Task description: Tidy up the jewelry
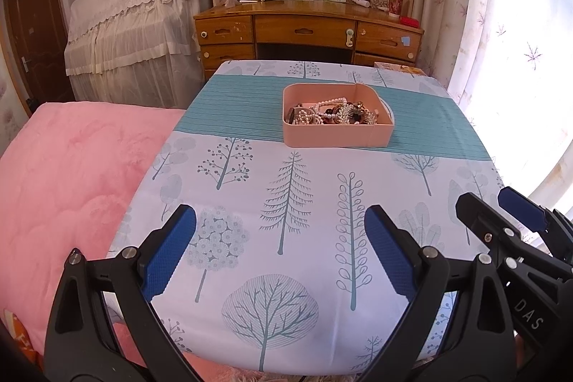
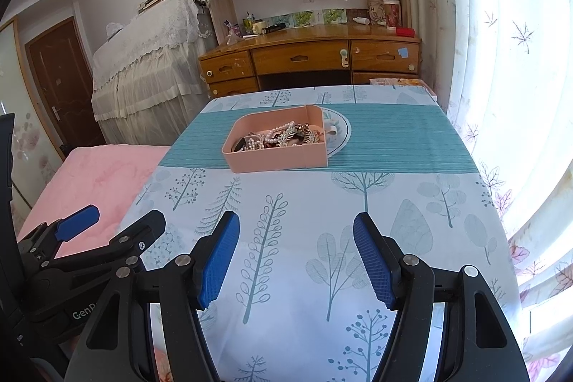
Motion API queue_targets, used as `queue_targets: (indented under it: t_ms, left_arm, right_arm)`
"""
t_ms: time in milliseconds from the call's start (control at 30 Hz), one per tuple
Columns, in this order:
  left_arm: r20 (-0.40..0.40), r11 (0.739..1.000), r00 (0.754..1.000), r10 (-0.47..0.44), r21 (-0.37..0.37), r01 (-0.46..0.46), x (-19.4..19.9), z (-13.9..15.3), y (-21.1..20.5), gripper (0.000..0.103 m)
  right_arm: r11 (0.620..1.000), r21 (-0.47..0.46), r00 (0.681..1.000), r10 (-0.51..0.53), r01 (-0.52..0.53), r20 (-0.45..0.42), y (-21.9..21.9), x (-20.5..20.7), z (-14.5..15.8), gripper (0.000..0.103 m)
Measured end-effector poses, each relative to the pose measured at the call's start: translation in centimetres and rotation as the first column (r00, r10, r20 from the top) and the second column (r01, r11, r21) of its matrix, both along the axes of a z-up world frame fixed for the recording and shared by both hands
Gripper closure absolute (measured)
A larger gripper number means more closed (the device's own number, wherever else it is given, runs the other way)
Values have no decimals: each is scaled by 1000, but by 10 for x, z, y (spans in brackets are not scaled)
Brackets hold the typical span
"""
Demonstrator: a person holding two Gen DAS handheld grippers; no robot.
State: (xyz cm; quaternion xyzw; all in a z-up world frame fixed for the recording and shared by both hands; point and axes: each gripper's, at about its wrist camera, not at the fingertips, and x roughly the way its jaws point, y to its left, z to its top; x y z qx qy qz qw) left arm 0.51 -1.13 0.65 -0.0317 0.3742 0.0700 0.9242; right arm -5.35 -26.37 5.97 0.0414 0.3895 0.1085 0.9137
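Both hand-held grippers, left [image 1: 279, 253] and right [image 2: 295, 260], hover released and empty over the tabletop's [image 1: 250, 203] near edge, presumably because the jewelry [image 1: 331, 113] sits heaped in the pink tray [image 1: 333, 138] toward the far edge.

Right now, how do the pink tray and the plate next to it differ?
The pink tray is a straight-walled box; the plate is flat and round. The tray is plain pink; the plate is white with a pale printed pattern. The tray holds a tangle of pearl strands and other jewelry; the plate is mostly hidden behind the tray. Both rest on the tablecloth's teal band.
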Motion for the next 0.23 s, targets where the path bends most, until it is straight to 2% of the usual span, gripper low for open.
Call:
queue_targets:
  t_ms: [233]
  left_arm:
    - [-20,1000,1000,1,2,-1,3,-6,3,9]
  right_arm:
    - [1000,-1,1000,1,-1,-9,2,3,-4,36]
